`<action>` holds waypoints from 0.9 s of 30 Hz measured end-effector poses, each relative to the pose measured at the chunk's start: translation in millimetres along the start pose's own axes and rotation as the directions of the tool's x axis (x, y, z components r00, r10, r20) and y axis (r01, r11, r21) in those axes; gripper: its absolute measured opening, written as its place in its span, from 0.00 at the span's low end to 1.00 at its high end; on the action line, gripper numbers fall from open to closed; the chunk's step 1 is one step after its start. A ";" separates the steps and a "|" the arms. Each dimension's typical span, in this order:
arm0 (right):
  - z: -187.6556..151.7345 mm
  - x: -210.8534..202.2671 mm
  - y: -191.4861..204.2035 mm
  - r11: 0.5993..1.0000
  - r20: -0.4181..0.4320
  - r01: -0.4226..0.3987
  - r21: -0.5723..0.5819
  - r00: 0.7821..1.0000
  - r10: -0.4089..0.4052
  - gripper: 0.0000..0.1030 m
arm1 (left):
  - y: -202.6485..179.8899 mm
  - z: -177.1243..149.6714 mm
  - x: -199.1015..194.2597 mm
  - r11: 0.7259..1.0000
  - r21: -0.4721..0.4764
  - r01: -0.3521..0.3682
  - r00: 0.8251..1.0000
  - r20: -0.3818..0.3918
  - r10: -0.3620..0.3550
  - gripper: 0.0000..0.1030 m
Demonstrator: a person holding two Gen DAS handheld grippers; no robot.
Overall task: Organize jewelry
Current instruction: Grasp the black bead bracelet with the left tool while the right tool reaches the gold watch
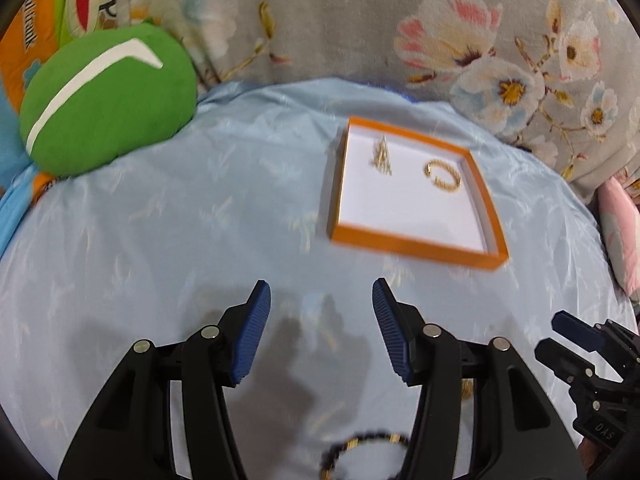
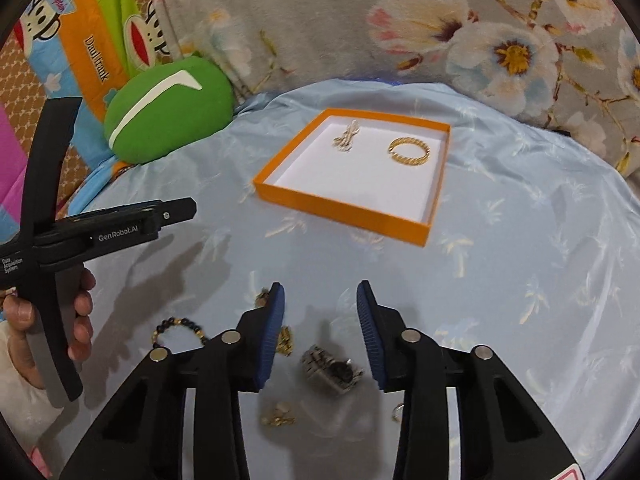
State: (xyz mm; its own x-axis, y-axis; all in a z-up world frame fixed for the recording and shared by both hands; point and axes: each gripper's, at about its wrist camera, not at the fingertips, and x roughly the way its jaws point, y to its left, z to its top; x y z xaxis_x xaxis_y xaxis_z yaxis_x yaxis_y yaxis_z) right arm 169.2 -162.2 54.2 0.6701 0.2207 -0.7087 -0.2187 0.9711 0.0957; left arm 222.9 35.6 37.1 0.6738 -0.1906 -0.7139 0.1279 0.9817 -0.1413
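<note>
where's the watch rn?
Right wrist view: watch lies on the blue cloth between the right gripper jaws, untouched, near side of the orange tray.

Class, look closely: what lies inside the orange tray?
Inside the orange tray, on its white floor: a pale gold chain piece and a gold bracelet, lying apart. Nothing covers them.

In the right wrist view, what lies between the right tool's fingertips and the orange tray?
Only bare blue cloth. Nothing sits between the right tool and the orange tray; the watch lies nearer, between its fingers.

Black grippers, ribbed blue fingers (image 2: 272,336)
</note>
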 end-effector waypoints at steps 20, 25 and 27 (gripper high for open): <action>-51.3 9.3 16.0 0.994 -0.029 -0.015 0.106 0.999 0.018 0.19 | 5.6 -83.6 -8.3 0.999 -0.032 -0.008 0.998 -0.064 0.006 0.61; -64.4 -4.5 6.0 0.991 -0.018 0.037 0.128 0.999 -0.035 0.20 | 1.5 -85.7 -9.3 1.000 -0.006 -0.026 0.998 -0.065 0.025 0.61; -69.3 -11.7 1.0 0.989 -0.009 0.060 0.137 0.998 -0.059 0.21 | -1.4 -87.4 -10.3 1.000 0.006 -0.023 0.998 -0.066 0.024 0.61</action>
State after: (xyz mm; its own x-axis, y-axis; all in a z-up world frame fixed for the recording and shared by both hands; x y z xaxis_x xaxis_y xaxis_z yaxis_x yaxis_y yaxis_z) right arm 112.0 -170.0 14.1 0.6758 0.1623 -0.7190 -0.0790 0.9858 0.1483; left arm 152.2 35.9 -15.3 0.6274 -0.1670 -0.7606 0.1164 0.9859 -0.1204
